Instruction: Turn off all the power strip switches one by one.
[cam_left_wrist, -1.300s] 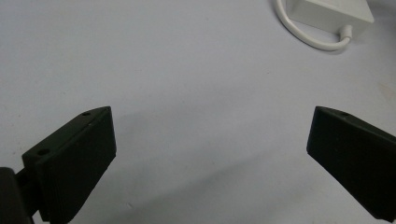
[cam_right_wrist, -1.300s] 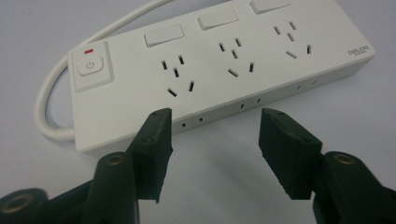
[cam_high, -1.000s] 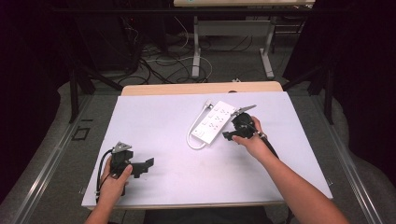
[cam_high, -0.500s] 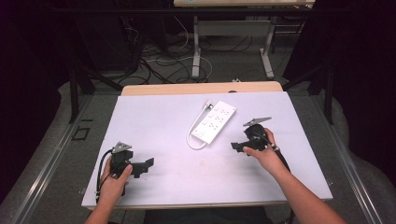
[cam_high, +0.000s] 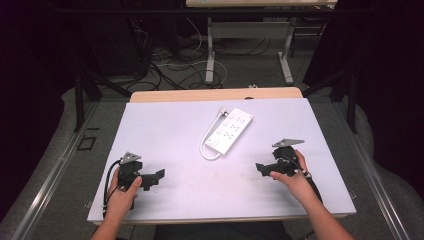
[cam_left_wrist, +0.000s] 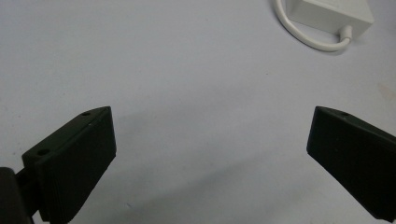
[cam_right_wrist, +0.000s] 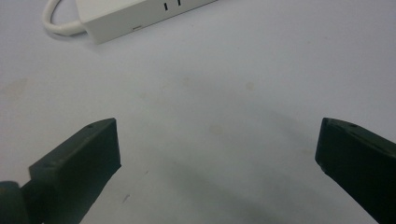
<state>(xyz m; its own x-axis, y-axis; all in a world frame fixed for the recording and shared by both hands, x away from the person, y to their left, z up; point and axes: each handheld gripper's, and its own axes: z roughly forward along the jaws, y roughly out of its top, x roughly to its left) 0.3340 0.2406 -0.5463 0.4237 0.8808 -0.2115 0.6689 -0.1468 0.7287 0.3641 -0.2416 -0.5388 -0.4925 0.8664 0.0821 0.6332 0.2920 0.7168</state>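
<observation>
The right gripper has pulled back from the power strip toward the near right of the table, its jaws now spread wide and empty, so whatever placing or nudging it did at the strip looks finished. The strip lies alone mid-table, slightly toward the far side (its short white cable looped at the near end), well apart from both grippers. The left gripper has stayed at the near left, jaws likewise wide and holding nothing.
</observation>
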